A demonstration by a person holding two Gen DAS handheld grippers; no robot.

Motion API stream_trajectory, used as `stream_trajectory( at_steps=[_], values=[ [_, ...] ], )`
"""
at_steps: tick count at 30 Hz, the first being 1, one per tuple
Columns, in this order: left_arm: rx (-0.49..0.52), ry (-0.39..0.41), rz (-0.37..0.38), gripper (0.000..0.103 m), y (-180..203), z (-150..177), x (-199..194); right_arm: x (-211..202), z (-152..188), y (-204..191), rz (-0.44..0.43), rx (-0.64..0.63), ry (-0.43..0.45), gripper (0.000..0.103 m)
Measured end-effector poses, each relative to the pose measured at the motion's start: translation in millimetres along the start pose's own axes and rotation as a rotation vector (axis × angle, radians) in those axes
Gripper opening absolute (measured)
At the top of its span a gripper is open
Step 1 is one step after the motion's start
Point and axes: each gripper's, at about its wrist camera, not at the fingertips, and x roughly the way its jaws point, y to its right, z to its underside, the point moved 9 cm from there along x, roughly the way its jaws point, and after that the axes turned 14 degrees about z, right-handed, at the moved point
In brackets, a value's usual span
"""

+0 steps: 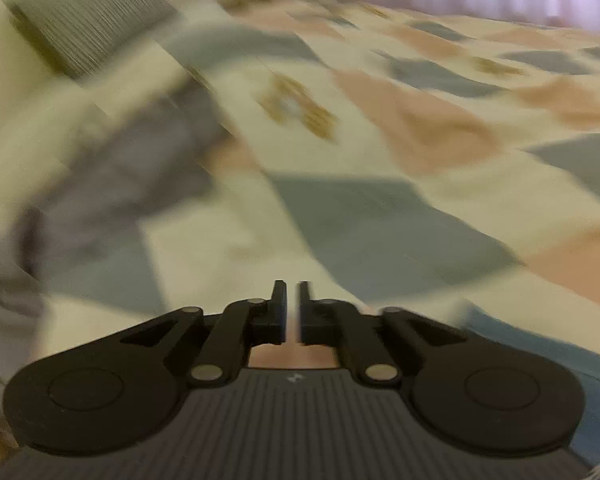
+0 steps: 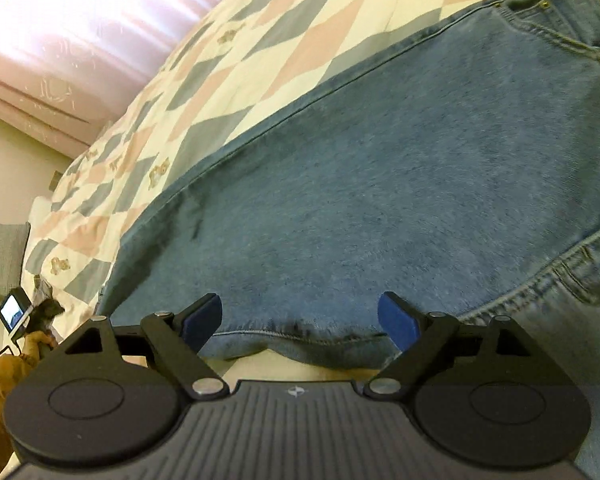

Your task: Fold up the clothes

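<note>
Bed covered by checked quilt [image 2: 204,92] in cream, pink, grey-blue patches with small bear prints. Pale pink curtain [image 2: 72,28] beyond far edge. Blue denim jeans [image 2: 380,184] lie flat on quilt, hem nearest right gripper [image 2: 300,316], jaws wide, empty. Left gripper [image 1: 292,308] nearly closed, nothing between fingers, over bare quilt; view blurred.

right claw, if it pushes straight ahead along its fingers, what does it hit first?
Most likely the jeans. The right claw is open, its fingers straddling the hem edge just ahead, denim filling the view beyond. Depth is hard to judge through the fisheye, so whether it meets the hem or the fabric just past it is unclear.
</note>
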Motion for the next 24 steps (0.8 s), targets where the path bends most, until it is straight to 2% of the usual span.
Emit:
stream_trajectory(
  at_steps=[1,2,5,12,15,16,17,18,19,20,21,22,23,24],
  values=[
    [-0.030,-0.010,0.087,0.025,5.4,5.2,-4.1,-2.9,2.7,-0.3,-0.001,0.002,0.002,0.088],
    [-0.039,-0.008,0.120,0.031,9.1,6.7,-6.2,-5.9,6.1,-0.5,-0.004,0.004,0.004,0.089],
    [-0.057,-0.021,0.216,0.027,20.1,7.3,-9.2,-12.8,19.1,-0.2,-0.004,0.003,0.005,0.090],
    [0.050,-0.113,0.305,0.029,56.9,-9.3,29.7,-21.2,30.4,5.6,-0.005,0.020,0.031,0.090],
    [0.101,-0.186,0.311,0.042,69.4,-4.2,52.1,-17.3,29.8,4.1,0.006,0.031,0.034,0.091],
    [0.106,-0.221,0.320,0.052,72.4,-0.8,61.6,-16.0,29.7,3.7,0.010,0.033,0.035,0.092],
    [0.108,-0.243,0.323,0.054,74.3,3.3,67.9,-14.7,30.2,4.3,0.013,0.034,0.035,0.094],
    [0.109,-0.253,0.327,0.053,75.9,7.0,72.5,-12.6,30.0,3.4,0.018,0.036,0.036,0.094],
    [0.102,-0.251,0.344,0.039,78.5,11.0,73.5,-10.3,29.8,2.7,0.024,0.038,0.037,0.095],
    [0.099,-0.248,0.367,0.034,82.2,15.7,72.1,-7.8,29.3,2.5,0.031,0.040,0.036,0.096],
    [0.138,-0.238,0.353,0.028,85.5,19.4,69.4,-5.4,28.8,2.3,0.037,0.043,0.035,0.096],
    [0.215,-0.224,0.332,0.009,88.4,22.7,64.6,-3.6,28.7,1.5,0.043,0.045,0.035,0.098],
    [0.287,-0.209,0.313,0.003,91.3,25.4,59.3,-1.3,28.7,0.0,0.048,0.048,0.037,0.098],
    [0.305,-0.178,0.320,0.001,90.7,23.2,49.2,0.6,28.6,-1.7,0.051,0.050,0.038,0.099]
  ],
)
